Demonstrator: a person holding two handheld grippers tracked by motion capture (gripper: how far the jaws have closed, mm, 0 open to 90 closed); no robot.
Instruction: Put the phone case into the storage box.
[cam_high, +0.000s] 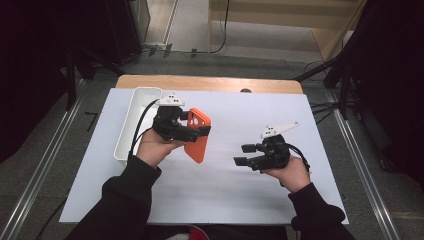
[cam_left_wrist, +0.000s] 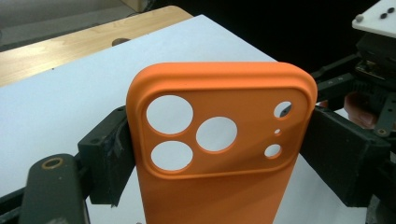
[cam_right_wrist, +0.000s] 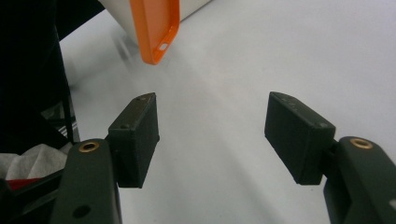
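Above the white sheet covering the tabletop, the left gripper is clamped across an orange phone case, held clear of the surface; a white tray lies just beside it; the right gripper, well apart, has its jaws spread with nothing between them.

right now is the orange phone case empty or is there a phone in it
Empty. In the left gripper view the white table sheet shows straight through the camera holes of the orange silicone phone case.
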